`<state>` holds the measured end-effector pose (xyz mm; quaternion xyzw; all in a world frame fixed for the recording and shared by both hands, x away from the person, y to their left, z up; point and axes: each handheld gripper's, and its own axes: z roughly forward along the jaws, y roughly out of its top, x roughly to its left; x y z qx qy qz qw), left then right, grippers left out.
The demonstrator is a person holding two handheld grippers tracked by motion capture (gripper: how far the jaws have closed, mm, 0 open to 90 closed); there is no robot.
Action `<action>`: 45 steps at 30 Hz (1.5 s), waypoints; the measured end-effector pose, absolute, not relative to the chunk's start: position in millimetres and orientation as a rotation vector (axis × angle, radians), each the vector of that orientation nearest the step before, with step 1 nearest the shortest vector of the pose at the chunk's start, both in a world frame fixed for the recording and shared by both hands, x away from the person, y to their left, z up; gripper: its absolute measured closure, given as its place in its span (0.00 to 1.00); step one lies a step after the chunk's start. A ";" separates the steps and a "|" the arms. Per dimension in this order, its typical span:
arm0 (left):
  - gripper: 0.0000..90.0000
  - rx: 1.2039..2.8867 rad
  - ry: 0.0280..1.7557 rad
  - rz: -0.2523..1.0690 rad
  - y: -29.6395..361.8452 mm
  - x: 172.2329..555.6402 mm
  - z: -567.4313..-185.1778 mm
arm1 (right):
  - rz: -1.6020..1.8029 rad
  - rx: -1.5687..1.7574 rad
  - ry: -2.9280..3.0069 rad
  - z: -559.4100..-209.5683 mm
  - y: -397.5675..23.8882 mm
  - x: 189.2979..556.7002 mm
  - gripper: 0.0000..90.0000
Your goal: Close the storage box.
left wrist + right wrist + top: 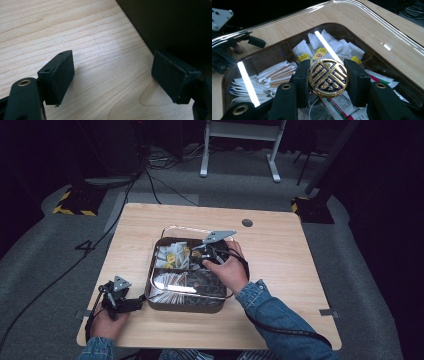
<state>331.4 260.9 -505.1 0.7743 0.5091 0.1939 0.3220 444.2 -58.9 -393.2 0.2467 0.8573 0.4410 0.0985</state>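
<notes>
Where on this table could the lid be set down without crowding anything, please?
Bare wood lies right of the compartment box, out to the table edge, and behind it near the cable hole. Left is tighter: the left gripper rests there. The right gripper holds the knob.

Our high cam looks down on the whole table (280, 250) from the near edge; both gripper cams sit close, sharing the tray (186, 305).

A pale wooden desk (280, 265) is seen on grey carpet (45, 245), with black cables (160, 190) trailed behind it.
</notes>
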 end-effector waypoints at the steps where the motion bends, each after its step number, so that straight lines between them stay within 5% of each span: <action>1: 0.21 2.033 1.337 0.509 260.9 331.4 -505.1 | 1.299 0.728 2.541 -395.5 -57.3 444.0 0.66; 45: 0.21 2.031 1.339 0.510 260.7 331.6 -505.1 | 1.193 0.675 2.600 -438.9 -27.3 444.4 0.66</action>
